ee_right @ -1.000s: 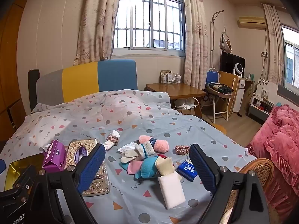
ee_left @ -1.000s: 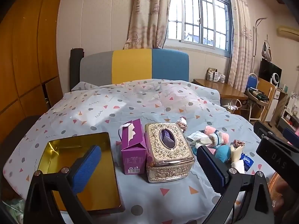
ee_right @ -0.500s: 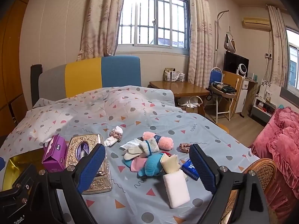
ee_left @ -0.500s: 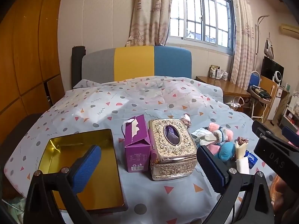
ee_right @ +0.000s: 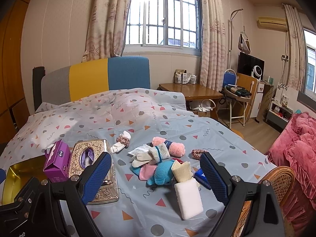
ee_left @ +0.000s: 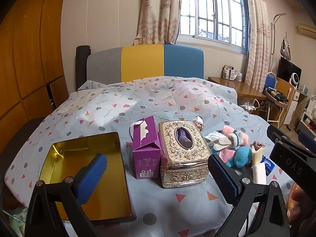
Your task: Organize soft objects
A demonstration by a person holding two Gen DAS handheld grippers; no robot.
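Left gripper [ee_left: 157, 174] spread wide, empty, above near edge of bed [ee_left: 138, 102]. Right gripper [ee_right: 156, 175] likewise spread, empty.

One white sponge block [ee_right: 188, 199] nearest, between right gripper's fingers in view. One blue packet [ee_right: 201, 177] beside it.

One open gold tin [ee_left: 83, 169] at left; one purple carton [ee_left: 146, 150] touching one ornate gold tissue box [ee_left: 183, 154].

Sock pile [ee_right: 160, 162] mid-bed, count unclear. Two scrunchies: one [ee_right: 197, 153] right of pile, one [ee_right: 122, 140] behind it on one white sock [ee_right: 118, 146].

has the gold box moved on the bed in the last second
No. The gold box sits tight against the purple carton, with the tin to its left as before. Only the cameras have shifted.
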